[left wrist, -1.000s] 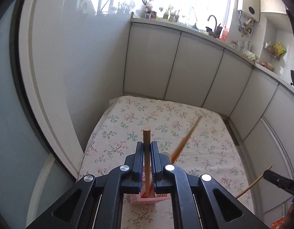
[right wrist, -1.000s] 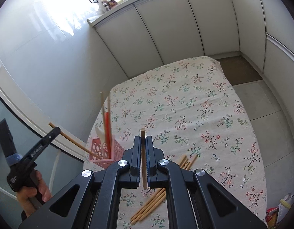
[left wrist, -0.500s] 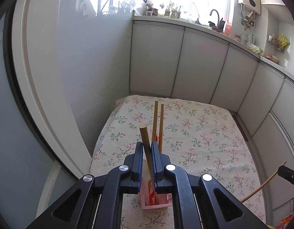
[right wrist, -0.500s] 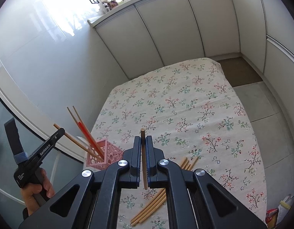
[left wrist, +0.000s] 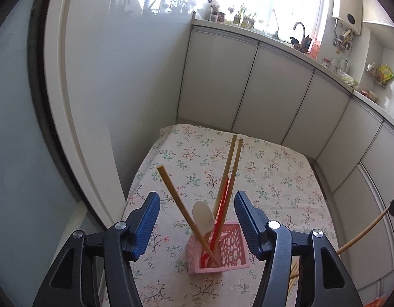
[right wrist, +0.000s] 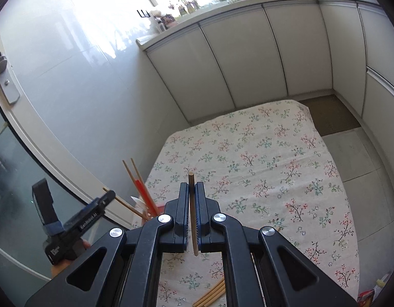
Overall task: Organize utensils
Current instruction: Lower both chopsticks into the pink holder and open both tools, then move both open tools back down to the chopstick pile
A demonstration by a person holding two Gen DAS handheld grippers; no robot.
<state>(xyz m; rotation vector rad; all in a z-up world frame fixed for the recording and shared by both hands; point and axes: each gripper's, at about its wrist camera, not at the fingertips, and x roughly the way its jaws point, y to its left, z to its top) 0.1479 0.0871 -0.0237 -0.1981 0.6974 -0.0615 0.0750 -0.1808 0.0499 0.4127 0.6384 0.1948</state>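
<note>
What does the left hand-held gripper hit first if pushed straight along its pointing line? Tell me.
Probably the utensils standing in the pink basket: the left hand-held gripper, jaws just opened and empty, frames the wooden chopstick and spoon between them. Depth is unclear; the basket rim may come first.

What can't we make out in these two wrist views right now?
- Pink basket: in the right wrist view it sits almost wholly behind the right gripper, which is shut on a chopstick.
- Loose chopsticks on the cloth: count unclear, cut by the gripper body and the bottom edge.
- Left gripper, jaws just opened: in its own view the basket's contents overlap, so their lower ends are hidden.
</note>
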